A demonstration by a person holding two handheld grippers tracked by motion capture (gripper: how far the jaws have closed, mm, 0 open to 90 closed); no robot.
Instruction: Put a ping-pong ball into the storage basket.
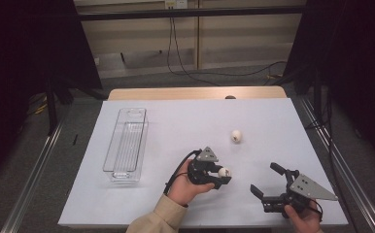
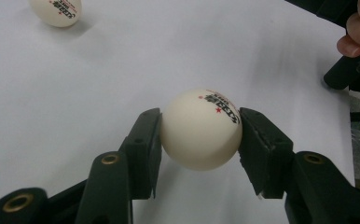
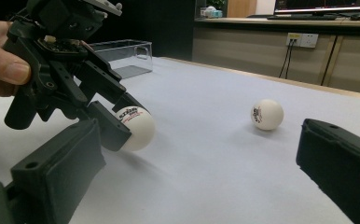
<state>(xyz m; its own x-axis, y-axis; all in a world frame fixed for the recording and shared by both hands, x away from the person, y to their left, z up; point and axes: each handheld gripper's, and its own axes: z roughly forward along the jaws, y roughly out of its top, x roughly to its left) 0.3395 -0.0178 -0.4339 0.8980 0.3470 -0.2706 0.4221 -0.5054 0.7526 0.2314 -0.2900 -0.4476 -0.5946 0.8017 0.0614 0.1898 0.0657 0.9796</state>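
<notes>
Item 1, left hand-held gripper (image 1: 221, 175): black, matte, two angular jaws with flat pads, a grey three-cornered plate carried on top. The jaws are drawn in against a held ball (image 2: 200, 129), one pad pressed on each side of it. In the right gripper view the same grip is seen just above the table, the ball (image 3: 135, 128) caught at the jaw tips.

Item 2, held ball: a white, smooth, round table-tennis ball, matte in finish, printed with dark lettering and small red stars. It is located near the front middle of the table (image 1: 185, 121).

Item 3, second ball (image 1: 236, 136): of the same white, printed kind, lying loose on the table, well apart from both hand-held grippers, farther from the person.

Item 4, right hand-held gripper (image 1: 268, 182): black, blocky jaws spread wide, nothing between them; it is held low near the front right edge of the table.

Item 5, bin (image 1: 126, 144): clear, hard plastic, long and narrow, with straight walls and a ribbed floor, placed lengthwise on the left part of the table.

Item 6, table: a flat, pale, smooth sheet surface over a light wooden edge
</notes>
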